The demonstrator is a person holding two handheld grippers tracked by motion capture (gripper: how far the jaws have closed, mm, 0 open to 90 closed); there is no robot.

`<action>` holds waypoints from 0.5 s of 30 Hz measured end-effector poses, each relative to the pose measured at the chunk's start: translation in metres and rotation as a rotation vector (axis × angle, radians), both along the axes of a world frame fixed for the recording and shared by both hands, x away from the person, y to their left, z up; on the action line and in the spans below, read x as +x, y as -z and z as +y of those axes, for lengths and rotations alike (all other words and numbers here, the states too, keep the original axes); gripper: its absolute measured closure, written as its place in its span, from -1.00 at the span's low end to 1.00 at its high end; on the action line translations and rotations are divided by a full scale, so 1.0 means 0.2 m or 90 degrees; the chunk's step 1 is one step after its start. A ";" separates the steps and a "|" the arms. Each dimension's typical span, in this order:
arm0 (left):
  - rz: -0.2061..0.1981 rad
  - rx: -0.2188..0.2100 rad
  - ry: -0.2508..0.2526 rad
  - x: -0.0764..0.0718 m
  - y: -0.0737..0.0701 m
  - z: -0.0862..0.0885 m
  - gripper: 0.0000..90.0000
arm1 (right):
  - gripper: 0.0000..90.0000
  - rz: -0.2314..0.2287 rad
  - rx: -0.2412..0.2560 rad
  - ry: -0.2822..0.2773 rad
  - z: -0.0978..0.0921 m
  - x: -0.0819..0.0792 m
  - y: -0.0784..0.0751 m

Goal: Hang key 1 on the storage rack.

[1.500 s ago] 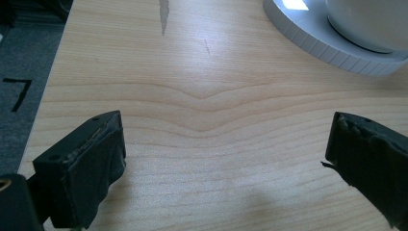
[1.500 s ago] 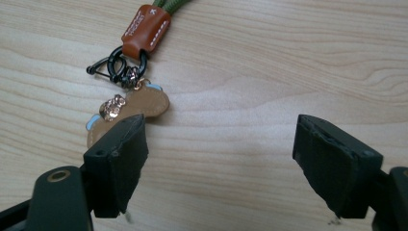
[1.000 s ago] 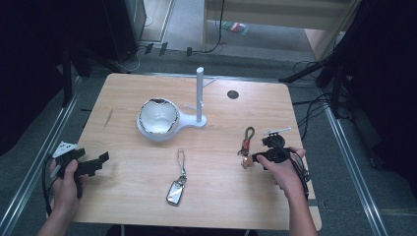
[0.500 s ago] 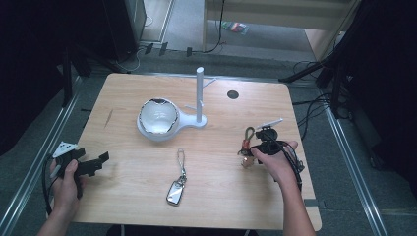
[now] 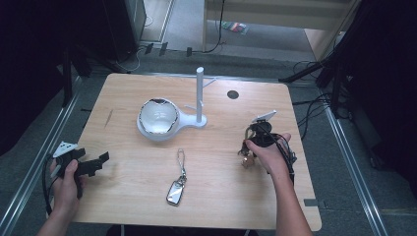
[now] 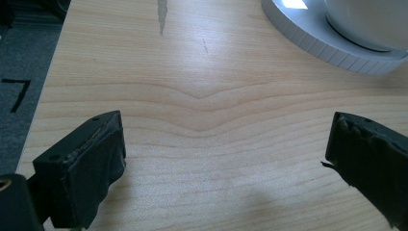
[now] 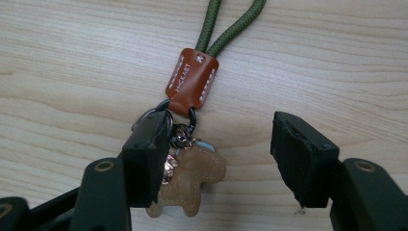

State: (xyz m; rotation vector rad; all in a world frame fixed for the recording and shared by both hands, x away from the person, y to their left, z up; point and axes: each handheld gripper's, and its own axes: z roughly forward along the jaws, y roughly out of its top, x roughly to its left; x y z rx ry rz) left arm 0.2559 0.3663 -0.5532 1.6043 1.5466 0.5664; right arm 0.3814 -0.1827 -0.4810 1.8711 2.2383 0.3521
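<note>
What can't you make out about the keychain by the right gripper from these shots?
- Keychain, right gripper view: green cord loop cut off by the top edge; the left jaw of the right gripper covers part of the leather charm.
- High view: hand hides most of it.
- Tag lettering: too small to read.

Over the last second my right gripper (image 5: 251,147) turned and slid left and down onto the charm keychain (image 7: 191,166). My right hand (image 5: 268,155) rolled over it; wrist now angled inward across the worktop (image 5: 147,196).
</note>
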 end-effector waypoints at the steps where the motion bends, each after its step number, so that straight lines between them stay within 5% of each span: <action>1: 0.000 0.001 0.000 0.00 0.00 0.00 -0.98 | -0.09 0.000 0.000 0.000 0.00 0.00 0.00; 15: 0.000 -0.002 0.001 0.00 0.00 0.00 -0.99 | 0.22 0.040 0.030 0.040 0.06 0.09 0.04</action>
